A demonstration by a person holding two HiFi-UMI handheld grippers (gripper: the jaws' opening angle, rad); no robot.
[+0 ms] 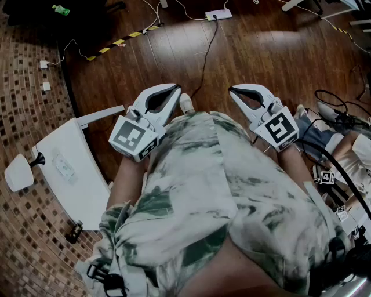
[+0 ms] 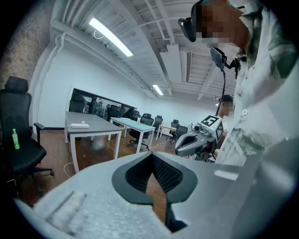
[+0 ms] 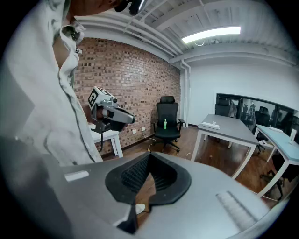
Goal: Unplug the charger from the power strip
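Wooden floor (image 1: pixel 261 52), dark planks, office room.
- Power strip (image 1: pixel 219 13): white, lying on the floor at the far edge of the head view, well apart from both grippers.
- Charger (image 1: pixel 215 17): small dark plug seated in the strip, with a black cable (image 1: pixel 206 52) trailing toward the person.
- Handling, judged: a light, rigid body, snug in its socket. The strip is light too and likely to lift, so pin it with one tool. Take the plug by its sides, never by the limp cable.
- Left gripper (image 1: pixel 175 88): jaws fully together, nothing held.
- Right gripper (image 1: pixel 233 90): likewise closed, empty.
- Containers: none in view.
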